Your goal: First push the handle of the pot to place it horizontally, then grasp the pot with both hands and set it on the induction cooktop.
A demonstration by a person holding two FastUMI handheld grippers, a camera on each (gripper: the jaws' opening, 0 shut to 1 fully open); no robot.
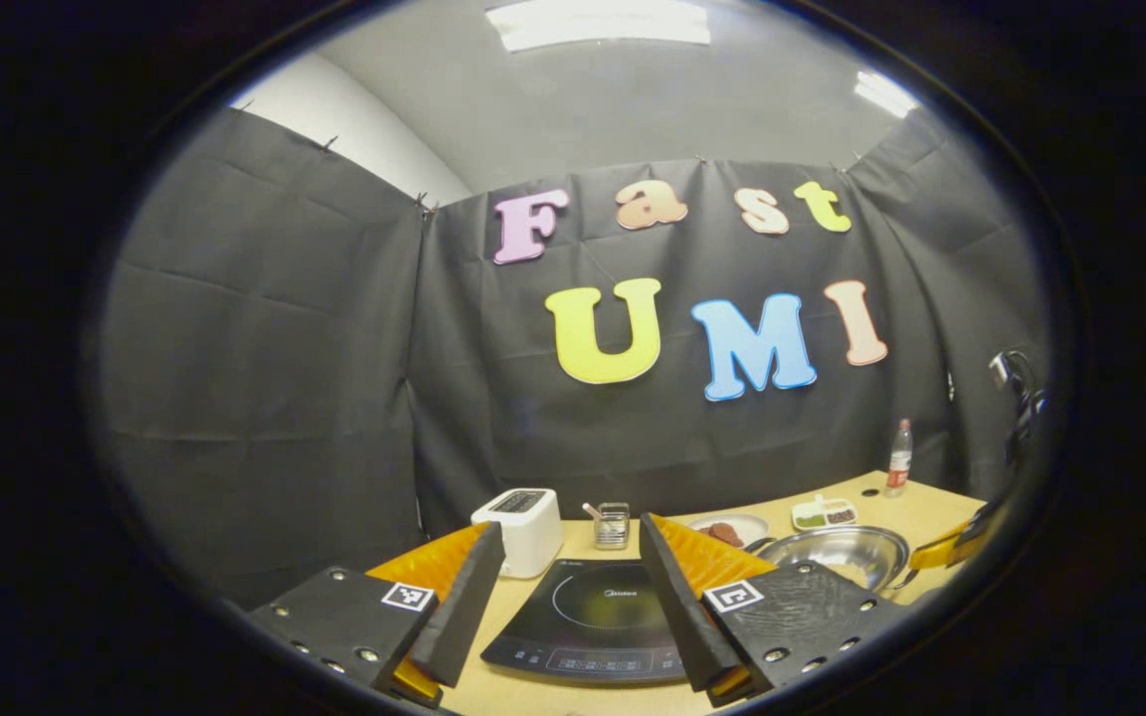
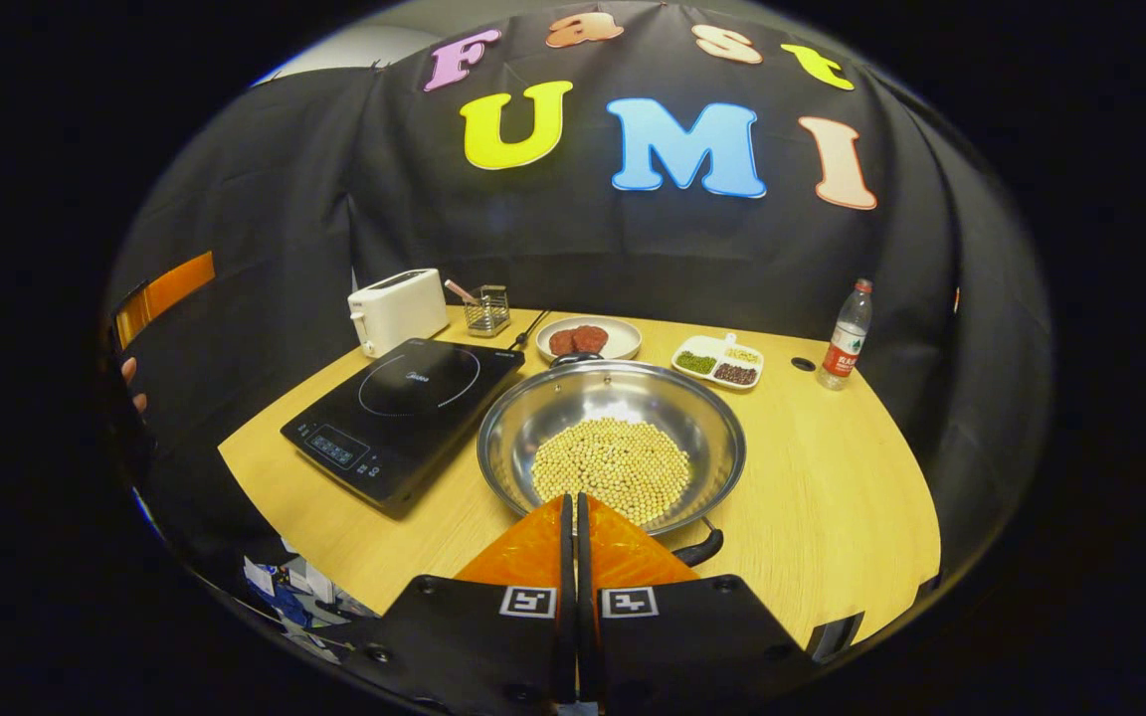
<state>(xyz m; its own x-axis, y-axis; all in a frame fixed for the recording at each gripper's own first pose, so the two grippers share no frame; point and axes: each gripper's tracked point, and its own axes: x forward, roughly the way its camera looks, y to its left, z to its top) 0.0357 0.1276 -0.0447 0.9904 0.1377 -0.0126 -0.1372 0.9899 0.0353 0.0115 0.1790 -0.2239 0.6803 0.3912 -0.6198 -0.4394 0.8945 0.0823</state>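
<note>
Behind pot point(image 2: 611, 438): plate point(image 2: 590, 338), divided dish point(image 2: 722, 360); toaster point(image 2: 398, 309) beyond cooktop point(image 2: 404, 410)

A small, unreadable logo marks the induction cooktop point(image 2: 404, 408).

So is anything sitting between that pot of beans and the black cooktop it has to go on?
Nothing visible. The pot stands right beside the induction cooktop on the table; the toaster and plate sit farther back.

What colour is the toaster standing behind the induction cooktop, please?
White; the toaster shows best in the right gripper view.
</note>
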